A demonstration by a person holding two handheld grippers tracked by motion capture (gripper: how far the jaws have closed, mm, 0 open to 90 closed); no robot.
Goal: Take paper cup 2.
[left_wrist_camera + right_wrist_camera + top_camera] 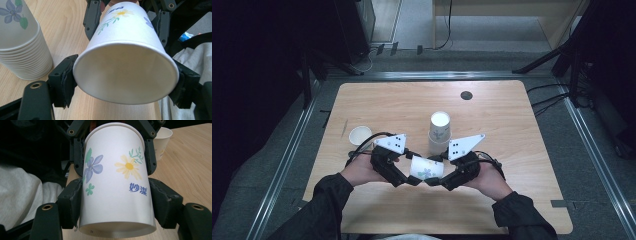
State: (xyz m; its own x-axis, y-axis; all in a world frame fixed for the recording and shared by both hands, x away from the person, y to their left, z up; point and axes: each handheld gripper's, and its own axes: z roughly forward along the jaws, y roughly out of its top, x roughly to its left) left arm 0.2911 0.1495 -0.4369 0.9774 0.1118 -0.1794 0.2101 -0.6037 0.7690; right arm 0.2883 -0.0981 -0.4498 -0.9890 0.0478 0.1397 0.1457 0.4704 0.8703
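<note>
A white paper cup printed with flowers lies on its side just above the wooden table, held between both grippers near the front edge. My left gripper is shut on the cup's rim end. In the left gripper view, the open mouth of the cup faces the camera between the left gripper jaws. My right gripper is shut on the base end. The right gripper view has the cup bottom-first between the right gripper jaws, with the left gripper's jaws farther off at the rim.
A stack of upturned paper cups stands just behind the grippers, and the stack is close on the left in the left gripper view. A single upright cup sits to the left. A small black disc lies near the far edge.
</note>
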